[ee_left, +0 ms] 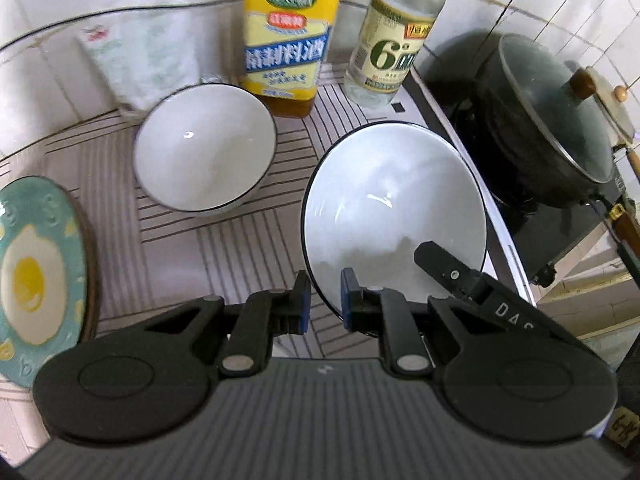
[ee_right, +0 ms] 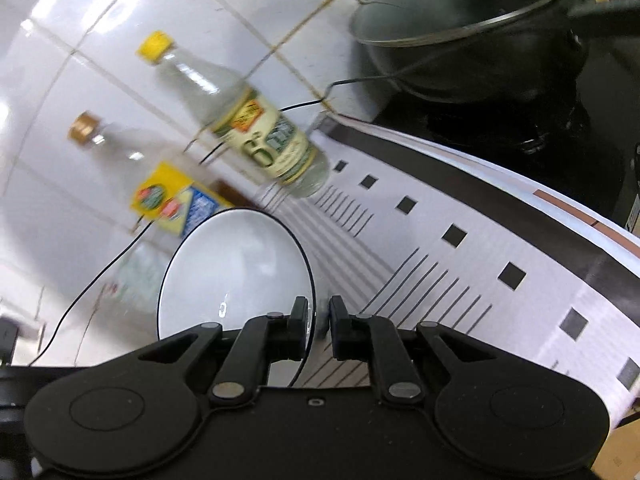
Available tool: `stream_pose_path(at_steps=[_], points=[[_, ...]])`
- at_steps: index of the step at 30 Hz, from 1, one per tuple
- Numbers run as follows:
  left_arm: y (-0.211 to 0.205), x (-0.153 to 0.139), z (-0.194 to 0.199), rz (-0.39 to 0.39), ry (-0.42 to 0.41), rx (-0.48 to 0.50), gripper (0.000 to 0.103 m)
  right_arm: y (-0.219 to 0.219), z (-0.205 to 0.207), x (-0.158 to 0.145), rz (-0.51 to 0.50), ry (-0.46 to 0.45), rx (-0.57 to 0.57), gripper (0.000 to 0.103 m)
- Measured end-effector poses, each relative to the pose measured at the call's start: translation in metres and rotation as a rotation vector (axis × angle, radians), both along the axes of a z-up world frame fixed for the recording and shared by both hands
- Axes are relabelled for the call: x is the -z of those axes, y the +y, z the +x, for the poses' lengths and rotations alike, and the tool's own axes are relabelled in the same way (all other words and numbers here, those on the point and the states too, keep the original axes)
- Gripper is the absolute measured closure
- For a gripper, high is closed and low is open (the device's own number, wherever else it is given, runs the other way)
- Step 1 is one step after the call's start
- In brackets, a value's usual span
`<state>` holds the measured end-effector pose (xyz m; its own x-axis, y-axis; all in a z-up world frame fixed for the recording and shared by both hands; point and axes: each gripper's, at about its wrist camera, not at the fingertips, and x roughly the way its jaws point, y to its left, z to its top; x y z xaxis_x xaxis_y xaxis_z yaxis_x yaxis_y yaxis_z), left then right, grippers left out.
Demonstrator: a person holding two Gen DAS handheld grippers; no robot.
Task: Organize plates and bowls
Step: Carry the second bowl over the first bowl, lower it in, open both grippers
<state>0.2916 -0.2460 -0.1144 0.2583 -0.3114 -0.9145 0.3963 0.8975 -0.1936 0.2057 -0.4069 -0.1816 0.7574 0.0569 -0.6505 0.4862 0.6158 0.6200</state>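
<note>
A white bowl with a dark rim (ee_left: 394, 216) is tilted and held off the striped mat. My left gripper (ee_left: 325, 300) is shut on its near rim. The right gripper's finger (ee_left: 444, 266) reaches onto the same bowl from the right. In the right wrist view my right gripper (ee_right: 319, 320) is shut on the rim of this bowl (ee_right: 236, 272). A second white bowl (ee_left: 204, 146) stands upright on the mat to the left. A teal plate with a fried-egg print (ee_left: 38, 276) lies at the far left.
A yellow-labelled bottle (ee_left: 286, 40) and a clear vinegar bottle (ee_left: 390, 36) stand at the back by the tiled wall. A white packet (ee_left: 140, 56) leans at the back left. A black lidded pot (ee_left: 552, 120) sits on the stove at the right.
</note>
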Motion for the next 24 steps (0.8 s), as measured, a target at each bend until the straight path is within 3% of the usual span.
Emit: stream_pose_path(at_steps=[5, 14, 24], points=[[0.025, -0.017, -0.019, -0.006, -0.015, -0.017, 0.089, 0.014, -0.015, -0.011, 0.035, -0.021, -0.042, 0.088], [0.074, -0.026, -0.044, -0.004, 0.009, -0.093, 0.089, 0.049, -0.024, -0.029, 0.002, -0.032, -0.177, 0.087], [0.102, -0.009, -0.063, 0.032, 0.093, -0.183, 0.089, 0.084, -0.021, -0.028, -0.074, 0.019, -0.333, 0.087]])
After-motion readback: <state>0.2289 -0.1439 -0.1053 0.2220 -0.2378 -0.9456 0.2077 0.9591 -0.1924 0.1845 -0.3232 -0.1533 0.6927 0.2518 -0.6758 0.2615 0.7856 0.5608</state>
